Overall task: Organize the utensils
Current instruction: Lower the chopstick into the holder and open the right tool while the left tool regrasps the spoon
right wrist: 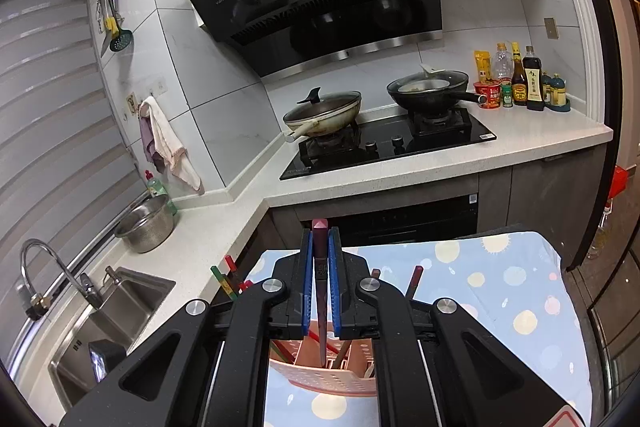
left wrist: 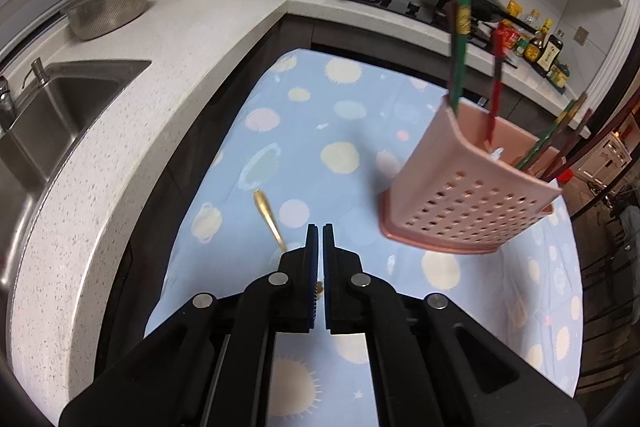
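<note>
Right gripper clamps a dark chopstick over the pink holder; lower straight w/o tilting, left gripper pinched on nothing, near gold spoon

Both cams look over table; share pink holder, hob.

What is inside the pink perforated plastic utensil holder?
The pink perforated plastic utensil holder holds several green and red chopsticks leaning outward. The right gripper lowers one dark red chopstick into it. The holder's bottom is hidden by its walls.
</note>
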